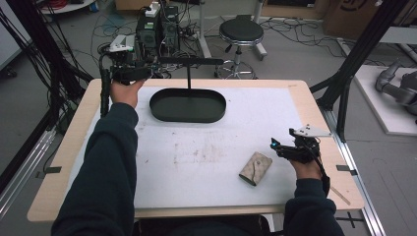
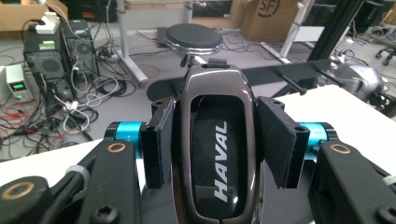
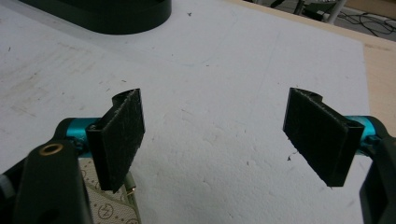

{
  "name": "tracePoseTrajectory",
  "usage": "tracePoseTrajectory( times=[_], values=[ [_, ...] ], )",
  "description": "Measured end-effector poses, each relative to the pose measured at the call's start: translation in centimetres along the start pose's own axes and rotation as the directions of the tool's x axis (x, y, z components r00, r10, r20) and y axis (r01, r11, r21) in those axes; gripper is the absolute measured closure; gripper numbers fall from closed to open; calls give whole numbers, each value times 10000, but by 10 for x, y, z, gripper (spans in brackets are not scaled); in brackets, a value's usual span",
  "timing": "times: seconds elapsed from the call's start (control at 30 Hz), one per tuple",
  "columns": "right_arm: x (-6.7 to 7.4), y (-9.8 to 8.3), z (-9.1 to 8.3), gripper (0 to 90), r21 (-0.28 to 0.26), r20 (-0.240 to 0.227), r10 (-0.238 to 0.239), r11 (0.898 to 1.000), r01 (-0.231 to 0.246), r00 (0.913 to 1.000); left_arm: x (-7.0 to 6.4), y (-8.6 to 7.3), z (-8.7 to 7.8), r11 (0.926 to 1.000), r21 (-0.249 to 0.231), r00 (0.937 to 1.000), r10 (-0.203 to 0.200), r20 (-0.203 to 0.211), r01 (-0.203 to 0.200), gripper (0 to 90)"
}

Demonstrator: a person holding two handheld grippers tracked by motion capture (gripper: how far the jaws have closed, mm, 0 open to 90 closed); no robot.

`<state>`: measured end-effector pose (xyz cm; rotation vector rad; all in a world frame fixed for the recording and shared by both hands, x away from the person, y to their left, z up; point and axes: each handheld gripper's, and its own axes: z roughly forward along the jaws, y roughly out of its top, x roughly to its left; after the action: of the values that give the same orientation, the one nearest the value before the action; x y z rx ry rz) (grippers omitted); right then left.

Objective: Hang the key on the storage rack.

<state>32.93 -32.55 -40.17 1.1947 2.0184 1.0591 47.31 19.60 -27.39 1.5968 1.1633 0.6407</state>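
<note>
Left hand-held gripper (image 2: pixel 212 144) clamped on key fob (image 2: pixel 215 154), right hand-held gripper (image 3: pixel 215 135) apart, white tabletop (image 1: pixel 206 147), cabled floor (image 1: pixel 295 44).

Evenly lit from overhead, soft and shadowless on the white tabletop (image 1: pixel 206 147). Slightly grainy and soft in the high view, darker toward the upper left. Glossy glare streaks on the key fob (image 2: pixel 217 140), centre of the left gripper view; background mildly blurred.
</note>
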Motion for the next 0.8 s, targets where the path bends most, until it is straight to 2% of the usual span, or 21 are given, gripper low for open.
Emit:
tracePoseTrajectory(
  times=[0.17,0.33,0.43,0.5,0.6,0.67,0.8],
  values=[
    [2,0,0,211,11,-13,-118,9999,118,9999,0,6,8,9999,27,9995,115,-278,-114,485],
    [3,0,-1,211,9,-40,-115,9999,115,9999,8,4,16,9999,3,9965,-169,-823,170,485],
    [1,-1,-2,211,-4,-15,-82,10000,82,10000,10,2,19,9998,28,9967,-182,-795,185,485],
    [0,-2,-3,211,20,23,-65,10000,65,10000,12,0,21,9997,89,9953,-225,-938,234,485],
    [0,-2,-3,211,-1,20,-49,10000,49,10000,16,-8,24,9982,184,9923,-551,-1110,575,484],
    [0,-2,-4,211,-10,17,-84,10000,84,10000,19,-18,25,9958,314,9900,-819,-1147,860,484],
    [1,-2,-4,211,-7,-9,-114,9999,114,9999,27,-37,28,9902,741,9873,-1096,-1148,1185,483]
  ],
)
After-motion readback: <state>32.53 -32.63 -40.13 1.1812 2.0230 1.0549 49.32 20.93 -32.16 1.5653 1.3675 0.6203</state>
